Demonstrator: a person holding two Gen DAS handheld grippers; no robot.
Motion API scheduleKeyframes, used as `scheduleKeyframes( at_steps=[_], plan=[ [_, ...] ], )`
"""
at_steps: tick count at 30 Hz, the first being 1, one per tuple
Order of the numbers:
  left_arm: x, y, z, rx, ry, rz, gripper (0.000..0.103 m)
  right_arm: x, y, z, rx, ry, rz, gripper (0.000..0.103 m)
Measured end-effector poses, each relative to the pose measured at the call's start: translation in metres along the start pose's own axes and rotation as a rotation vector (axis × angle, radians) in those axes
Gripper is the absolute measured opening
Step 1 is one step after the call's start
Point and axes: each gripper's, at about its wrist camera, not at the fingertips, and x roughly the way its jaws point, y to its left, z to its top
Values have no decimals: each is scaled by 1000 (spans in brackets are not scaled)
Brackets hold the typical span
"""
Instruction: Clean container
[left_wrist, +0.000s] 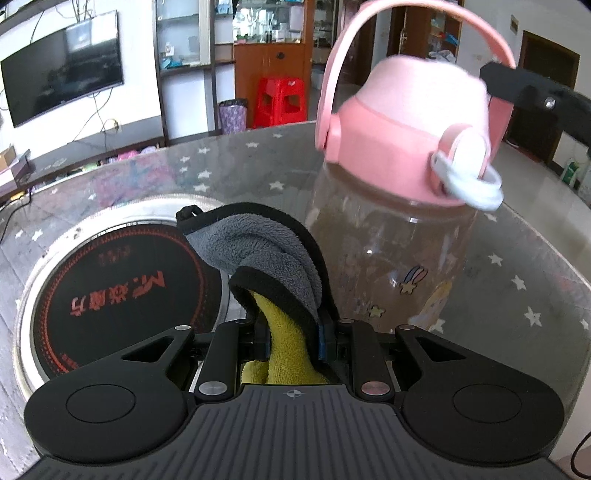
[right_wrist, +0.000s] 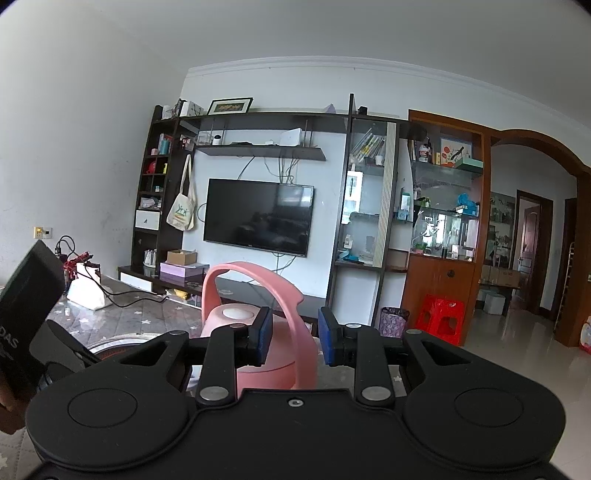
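A clear bottle (left_wrist: 388, 251) with a pink lid (left_wrist: 406, 122) and a pink loop handle (left_wrist: 332, 74) stands tilted on the table, right of centre in the left wrist view. My left gripper (left_wrist: 291, 332) is shut on a grey and yellow cloth (left_wrist: 258, 251) with black edging. The cloth bunches just left of the bottle's wall, and I cannot tell if they touch. In the right wrist view my right gripper (right_wrist: 295, 336) has the pink handle (right_wrist: 291, 314) between its blue pads, above the lid (right_wrist: 229, 321). One of its black fingers (left_wrist: 506, 83) shows at the handle's right side.
A round black induction hob (left_wrist: 122, 291) with red lettering is set in the star-patterned table (left_wrist: 240, 162), left of the cloth. A white pack (right_wrist: 86, 295) with a cable lies at the table's far left. A red stool (left_wrist: 280, 101) and shelving stand beyond the table.
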Motion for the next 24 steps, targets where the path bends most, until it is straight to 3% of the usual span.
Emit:
scheduleKeyframes(
  at_steps=[10, 24],
  plan=[
    [1, -6, -9, 2, 17, -19, 21, 0, 3, 0, 4, 5, -2, 29],
    [-35, -15, 12, 46, -86, -19, 21, -2, 1, 0, 4, -10, -2, 29]
  ],
)
